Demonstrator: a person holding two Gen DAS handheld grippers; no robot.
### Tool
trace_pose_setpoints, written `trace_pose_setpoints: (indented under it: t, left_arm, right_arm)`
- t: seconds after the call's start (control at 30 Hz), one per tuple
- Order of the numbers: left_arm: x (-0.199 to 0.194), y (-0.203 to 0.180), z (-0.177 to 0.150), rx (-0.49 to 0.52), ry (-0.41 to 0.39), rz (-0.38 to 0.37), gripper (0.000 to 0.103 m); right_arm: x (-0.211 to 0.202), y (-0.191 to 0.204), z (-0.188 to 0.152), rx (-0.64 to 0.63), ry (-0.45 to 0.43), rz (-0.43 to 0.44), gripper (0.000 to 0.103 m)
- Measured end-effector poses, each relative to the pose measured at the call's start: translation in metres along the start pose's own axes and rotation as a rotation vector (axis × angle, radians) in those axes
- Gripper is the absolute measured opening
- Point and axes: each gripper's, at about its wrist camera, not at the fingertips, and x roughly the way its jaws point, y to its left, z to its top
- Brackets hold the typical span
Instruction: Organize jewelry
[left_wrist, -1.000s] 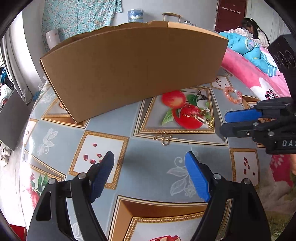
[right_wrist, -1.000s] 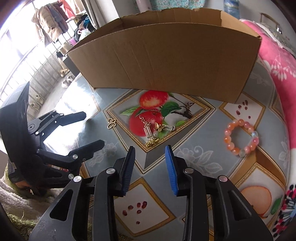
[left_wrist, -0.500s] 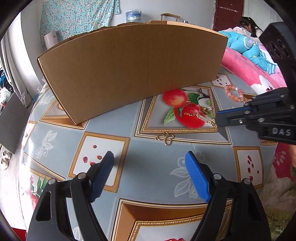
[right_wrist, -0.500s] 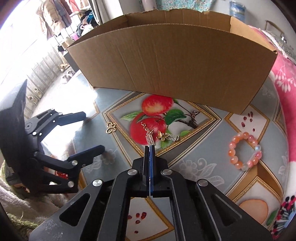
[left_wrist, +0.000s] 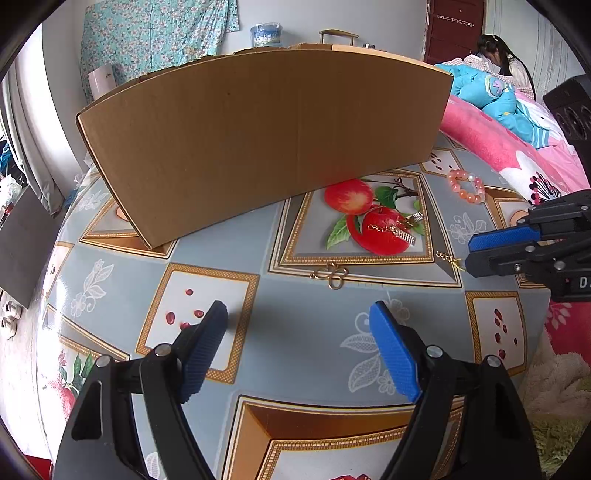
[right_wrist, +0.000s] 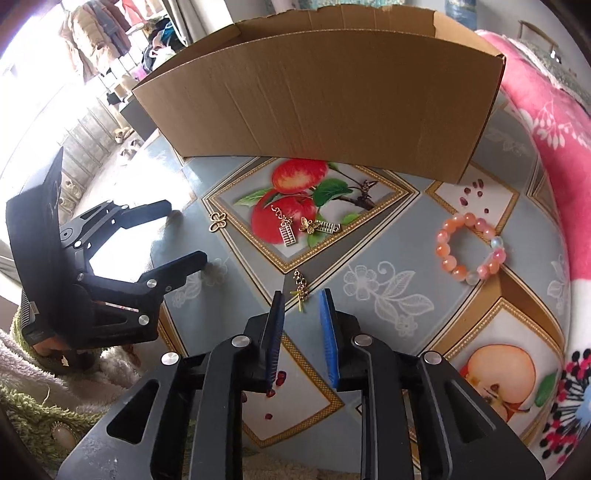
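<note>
**A:** ok so where's the right gripper at? Is it actually holding anything?

**B:** nope. Its jaws have just been opening and there's a narrow gap between the blue pads now. A small gold chain charm lies on the tablecloth right at the fingertips, sort of between them, but neither pad presses on it. From the left wrist view you can see the same charm just off the tips of that gripper.

**A:** and the left gripper?

**B:** spread wide, nothing in it, hovering over the cloth. Closest thing to it is a gold clover-shaped pendant a bit ahead of the fingers.

**A:** rest of the jewelry?

**B:** all loose on the table. There's a gold chain with a butterfly and little abacus charms lying on the printed red apple, and a pink bead bracelet off to the right near the pink blanket. The cardboard box stands behind all of it; can't tell what's inside from either view.
</note>
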Motion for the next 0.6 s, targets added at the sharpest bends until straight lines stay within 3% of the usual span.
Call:
trace_pose_setpoints:
  t: [0.4,0.6]
  left_arm:
    - [-0.001,0.0,-0.001,0.0,0.0,0.001,0.077]
    - [-0.002,-0.001,-0.001,0.0,0.001,0.002,0.077]
  right_arm:
    - [0.013,0.021,0.0,-0.125,-0.019,-0.099,0.019]
    - [0.015,0.022,0.0,-0.134,-0.019,-0.11,0.002]
